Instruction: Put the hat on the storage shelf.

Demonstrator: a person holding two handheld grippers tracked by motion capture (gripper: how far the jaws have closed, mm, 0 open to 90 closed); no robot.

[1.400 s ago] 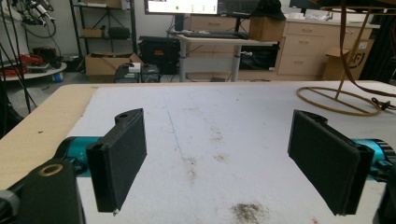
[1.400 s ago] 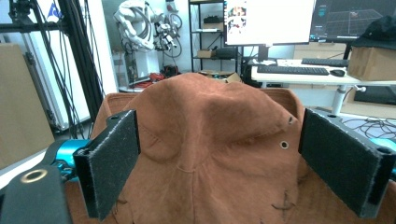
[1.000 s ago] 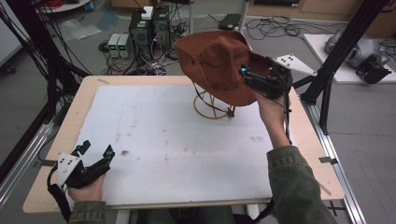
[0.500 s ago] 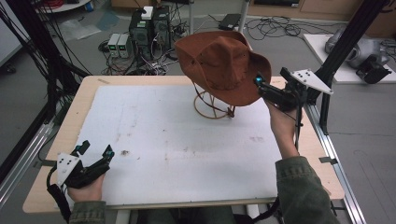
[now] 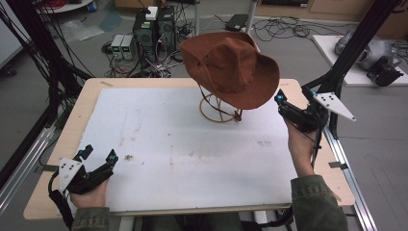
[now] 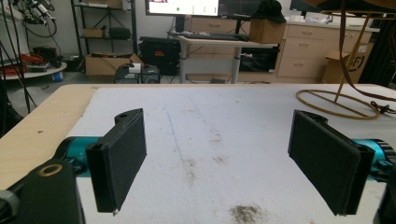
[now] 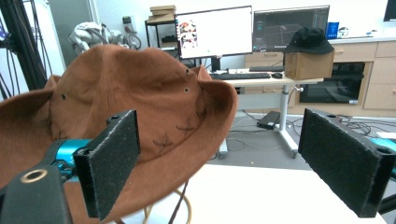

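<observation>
A brown hat [image 5: 231,67] sits tilted on a wire stand [image 5: 219,108] at about 1 o'clock on the white mat [image 5: 183,144], high enough that its brim can be reached from the side. The right gripper [image 5: 288,103] hovers just beside the brim at 3 o'clock, jaws spread wide and empty, seemingly lined up to pinch the brim edge. The left gripper [image 5: 98,156] rests at 8 o'clock near the mat's front edge, jaws also wide and empty, well apart from the hat, likely parked out of the way.
</observation>
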